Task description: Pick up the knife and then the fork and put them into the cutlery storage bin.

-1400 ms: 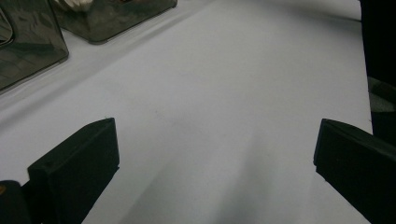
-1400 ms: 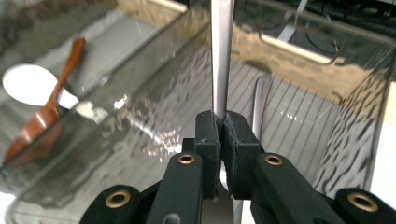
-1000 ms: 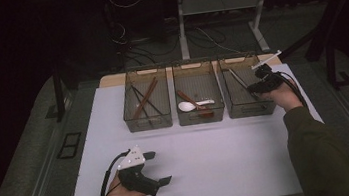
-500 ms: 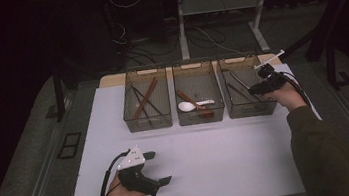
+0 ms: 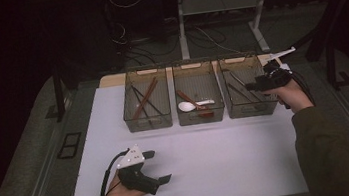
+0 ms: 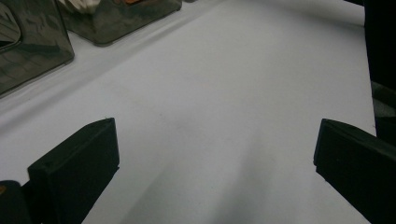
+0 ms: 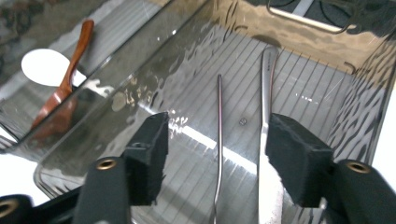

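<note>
The left gripper [image 5: 159,166] lies low on the white surface [image 5: 220,158], well in front of the left bin [image 5: 148,122] and far from the work; its jaws stand wide apart with nothing between them, and in the left gripper view only bare surface lies ahead. The left bin holds dark and reddish sticks, probably chopsticks. The middle bin [image 5: 201,117], just right of it, holds a white spoon [image 5: 185,106] and a brown wooden spoon [image 5: 193,102].

The right bin [image 5: 249,110], just right of the middle bin, is where the action is. The right gripper [image 7: 215,168] hangs over it, jaws spread and empty, pointing down into the bin. On the ribbed bin floor lie two metal pieces side by side: a thin metal rod [image 7: 218,140], between the jaws, and a flat metal utensil [image 7: 265,121], just inside the right-hand jaw.

This looks like the approach step of a pick from the right bin. The next move likely calls for lowering the gripper until the jaws straddle one piece alone, then closing without catching its neighbour or the bin wall.
</note>
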### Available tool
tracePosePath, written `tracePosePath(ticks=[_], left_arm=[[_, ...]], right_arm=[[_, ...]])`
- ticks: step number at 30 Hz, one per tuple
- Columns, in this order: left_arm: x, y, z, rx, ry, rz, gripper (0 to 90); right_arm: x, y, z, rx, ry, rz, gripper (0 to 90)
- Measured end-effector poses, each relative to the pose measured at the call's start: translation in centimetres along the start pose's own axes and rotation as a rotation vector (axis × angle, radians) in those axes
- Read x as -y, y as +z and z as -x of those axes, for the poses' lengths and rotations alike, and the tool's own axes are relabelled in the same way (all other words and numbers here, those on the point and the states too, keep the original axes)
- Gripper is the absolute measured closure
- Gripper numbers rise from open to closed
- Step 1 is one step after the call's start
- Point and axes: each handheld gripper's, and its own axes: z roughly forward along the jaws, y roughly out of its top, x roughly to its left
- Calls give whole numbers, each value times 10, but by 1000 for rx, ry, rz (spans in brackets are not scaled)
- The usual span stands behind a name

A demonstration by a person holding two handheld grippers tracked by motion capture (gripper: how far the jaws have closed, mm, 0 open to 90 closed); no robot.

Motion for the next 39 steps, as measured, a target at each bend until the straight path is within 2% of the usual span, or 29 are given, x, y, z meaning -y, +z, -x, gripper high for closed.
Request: tracePosePath(ticks=[4, 6, 10, 20, 28, 30, 34, 39], left_arm=[[0, 0, -1, -3, 0, 2, 0], [0, 0, 0, -3, 1, 0, 0], [0, -1, 0, -2, 1, 4, 0], [0, -1, 0, 0, 6, 0, 0], [0, -2, 1, 0, 6, 2, 0], [0, -2, 1, -1, 8, 3, 0], [0, -3, 0, -5, 2, 7, 0], [0, -3, 0, -6, 2, 9, 0]], right_arm=[[2, -3, -4, -19, 23, 20, 291], [5, -6, -7, -25, 25, 32, 284], [12, -15, -16, -66, 22, 91, 278], [32, -34, -41, -119, -55, 152, 244], [51, -47, -63, -145, -98, 203, 202], [56, -51, -70, -167, -104, 216, 197], [67, -54, -85, -176, -146, 221, 184], [81, -53, -96, -186, -165, 235, 182]])
